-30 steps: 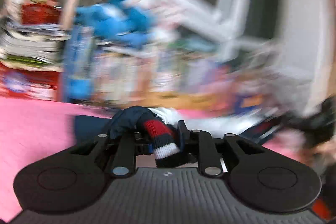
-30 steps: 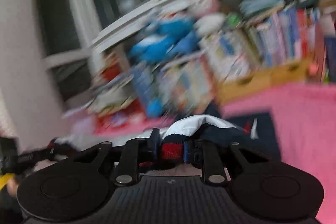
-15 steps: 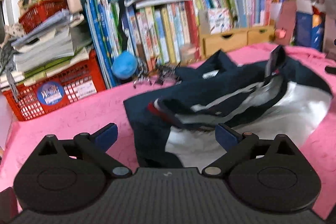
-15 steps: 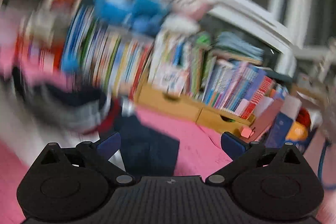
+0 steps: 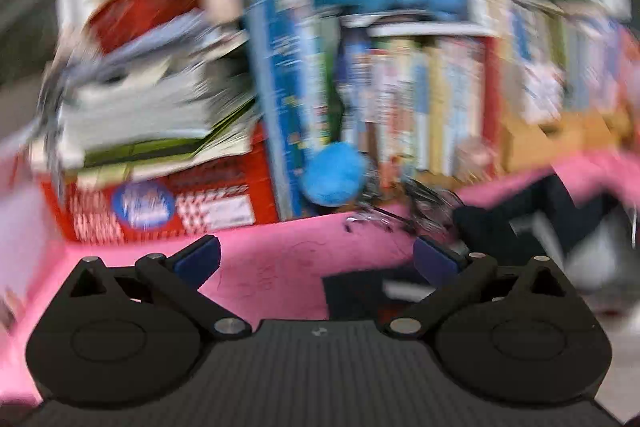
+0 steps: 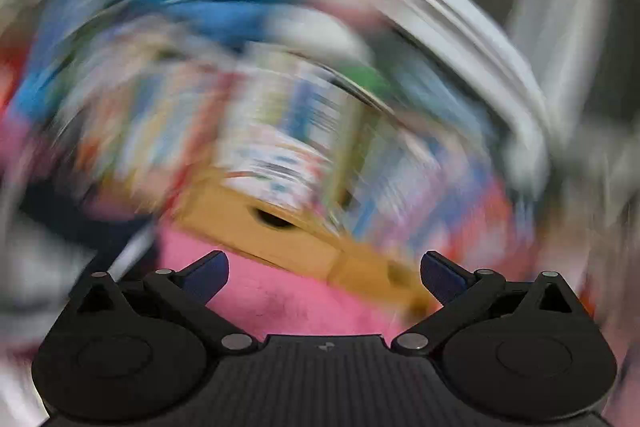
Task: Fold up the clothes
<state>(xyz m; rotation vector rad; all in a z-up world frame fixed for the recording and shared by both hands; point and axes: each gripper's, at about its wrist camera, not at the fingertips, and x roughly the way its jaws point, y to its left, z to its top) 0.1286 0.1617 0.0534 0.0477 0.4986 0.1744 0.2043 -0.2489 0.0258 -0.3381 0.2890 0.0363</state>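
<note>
Both grippers, left (image 5: 316, 259) and right (image 6: 325, 269), hang with jaws apart and holding nothing over a pink surface (image 5: 280, 267), while the dark navy and white garment (image 5: 532, 227) lies rumpled at the left gripper's right, clear of both. Judged from this, the hands are between grasps, and any next move calls for finding an edge to pinch. Motion blur leaves the sticker on the red basket (image 5: 168, 203) and the book spines unreadable.

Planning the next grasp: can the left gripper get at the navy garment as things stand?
Probably yes. The left gripper is open and empty, and the navy garment lies on the pink cover just ahead to its right, with nothing visibly between. Motion blur hides the exact edge.
</note>
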